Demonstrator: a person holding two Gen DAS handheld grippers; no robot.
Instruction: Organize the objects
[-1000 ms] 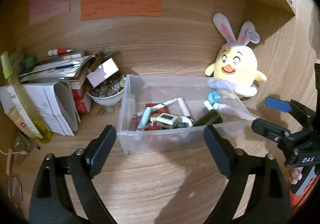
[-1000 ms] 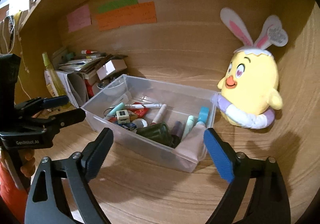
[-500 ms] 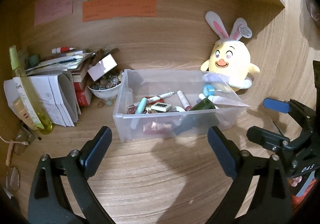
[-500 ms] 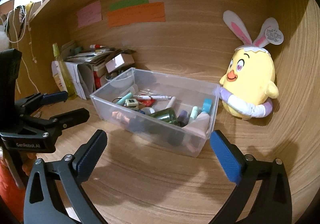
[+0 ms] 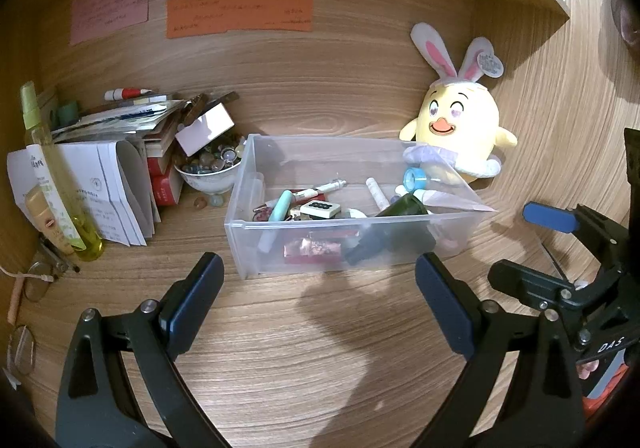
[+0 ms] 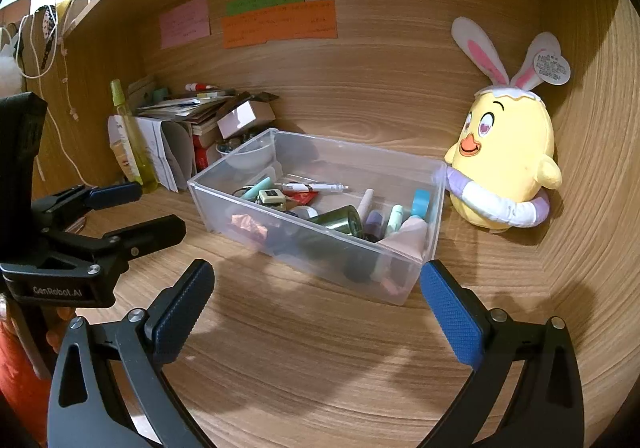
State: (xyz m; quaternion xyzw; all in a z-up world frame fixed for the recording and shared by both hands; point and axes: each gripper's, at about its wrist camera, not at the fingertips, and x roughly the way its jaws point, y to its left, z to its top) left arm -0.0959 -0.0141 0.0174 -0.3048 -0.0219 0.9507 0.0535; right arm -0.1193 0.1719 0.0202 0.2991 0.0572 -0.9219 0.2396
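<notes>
A clear plastic bin [image 5: 256, 244] [image 6: 224, 204] stands on the wooden desk. It holds pens, a dark green bottle [image 5: 404, 206] [image 6: 336, 218], a blue tape roll [image 5: 414, 178] and other small items. My left gripper [image 5: 316, 280] hovers open just in front of the bin's front wall, with nothing between its fingers. My right gripper [image 6: 316, 280] is open too, off the bin's near right corner, and holds nothing. Each gripper shows in the other's view: the right gripper [image 5: 524, 248] at the right edge, the left gripper [image 6: 154, 208] at the left edge.
A yellow plush chick [image 5: 460, 132] [image 6: 504, 164] with rabbit ears leans against the bin's far right corner. Left of the bin are a bowl of glass beads [image 5: 208, 172], stacked books and papers [image 5: 120, 176] and a yellow-green spray bottle [image 5: 52, 176]. Coloured notes hang on the back wall.
Both grippers have drawn back from the bin, which now looks smaller and farther off. Their jaws have spread a little wider. Nothing in the bin has moved.
</notes>
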